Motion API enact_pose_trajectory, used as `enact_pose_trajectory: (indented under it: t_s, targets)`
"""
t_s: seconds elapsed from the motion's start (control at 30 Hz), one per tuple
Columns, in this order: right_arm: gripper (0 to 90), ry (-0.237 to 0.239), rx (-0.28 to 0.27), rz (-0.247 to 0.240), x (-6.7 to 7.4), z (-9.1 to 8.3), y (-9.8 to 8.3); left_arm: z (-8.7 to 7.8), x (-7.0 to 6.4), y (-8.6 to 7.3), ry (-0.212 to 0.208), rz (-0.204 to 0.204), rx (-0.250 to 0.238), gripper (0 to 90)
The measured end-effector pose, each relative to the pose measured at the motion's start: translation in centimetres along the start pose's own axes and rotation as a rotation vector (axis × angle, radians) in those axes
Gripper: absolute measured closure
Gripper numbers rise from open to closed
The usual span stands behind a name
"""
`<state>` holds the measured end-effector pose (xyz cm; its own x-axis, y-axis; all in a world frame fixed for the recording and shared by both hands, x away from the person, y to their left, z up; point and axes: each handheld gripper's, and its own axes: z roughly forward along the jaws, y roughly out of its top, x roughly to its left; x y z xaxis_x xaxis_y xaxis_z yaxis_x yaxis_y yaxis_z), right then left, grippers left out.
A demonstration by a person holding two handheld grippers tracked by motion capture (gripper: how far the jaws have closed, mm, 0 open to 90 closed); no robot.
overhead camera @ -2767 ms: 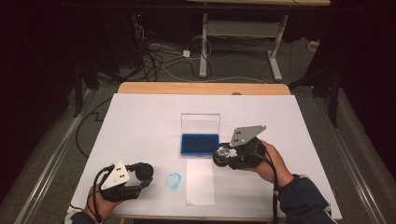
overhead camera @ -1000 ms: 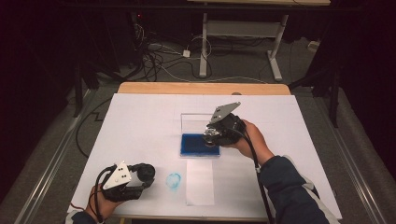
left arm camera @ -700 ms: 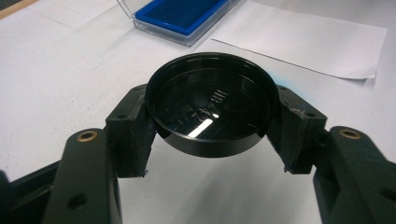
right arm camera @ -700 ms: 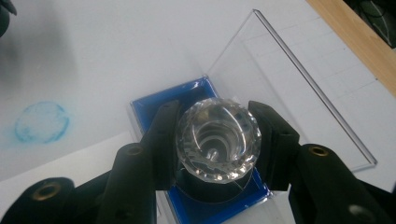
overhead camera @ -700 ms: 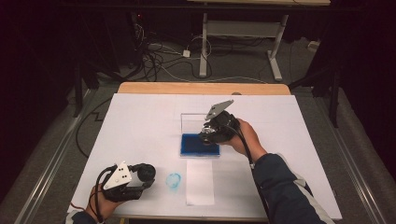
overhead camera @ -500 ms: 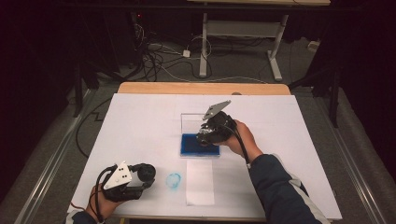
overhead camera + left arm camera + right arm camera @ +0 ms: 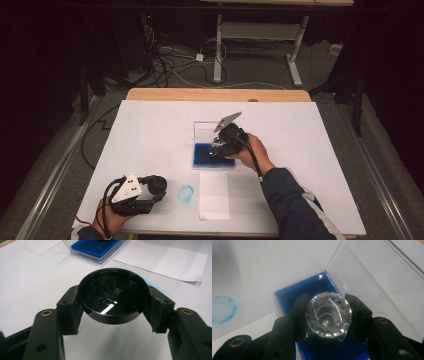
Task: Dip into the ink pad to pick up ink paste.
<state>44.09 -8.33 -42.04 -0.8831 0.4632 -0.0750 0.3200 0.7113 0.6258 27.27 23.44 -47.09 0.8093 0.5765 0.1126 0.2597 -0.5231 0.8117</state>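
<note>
Table (image 7: 150,130): large white-covered rectangular top with a wooden far edge; landmark for all places below.
Paper sheet (image 7: 214,195): plain white rectangular slip, flat on the table near its front edge, just in front of the ink pad case.
Ink pad case (image 7: 202,155): blue rectangular pad in a clear plastic tray with the clear hinged lid standing open behind it; near the table's middle. Seen also in right gripper view (image 7: 317,287) and at the top of left gripper view (image 7: 97,248).
Right gripper (image 7: 220,150): black two-jaw tool, held over the blue pad, pointed down at it; hand behind it toward the table's right.
Right jaws: closed against both sides of the stamp handle, firm hold, no slack visible.
Stamp (image 7: 328,315): clear faceted round knob on a dark round base, directly above the blue pad; contact with the pad cannot be told.
Left gripper (image 7: 157,186): black two-jaw tool, low over the table's front left corner area.
Left jaws: closed on opposite edges of the cap, holding it clear of the table surface.
Cap (image 7: 112,301): black round shallow plastic lid, hollow side facing the camera, raised lettering inside, illegible.
Ink mark (image 7: 186,194): pale blue round smudge on the table, just left of the paper sheet, just right of the left gripper.
</note>
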Motion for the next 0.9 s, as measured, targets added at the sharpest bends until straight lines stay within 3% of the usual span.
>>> enact_pose_trajectory:
  t_s: [0.2,0.4,0.9]
  targets:
    - [56.4,0.003,-0.004,0.002,-0.21,0.19,-0.26,0.0,0.0,-0.02,-0.001,0.0,-0.001,36.4]
    - [56.3,0.031,-0.033,0.047,-0.68,0.23,-0.93,0.07,-0.06,0.04,-0.004,0.004,0.001,36.4]
    - [56.4,0.012,-0.027,0.026,-0.4,0.25,-0.9,0.02,-0.02,0.02,-0.006,0.005,0.004,36.4]
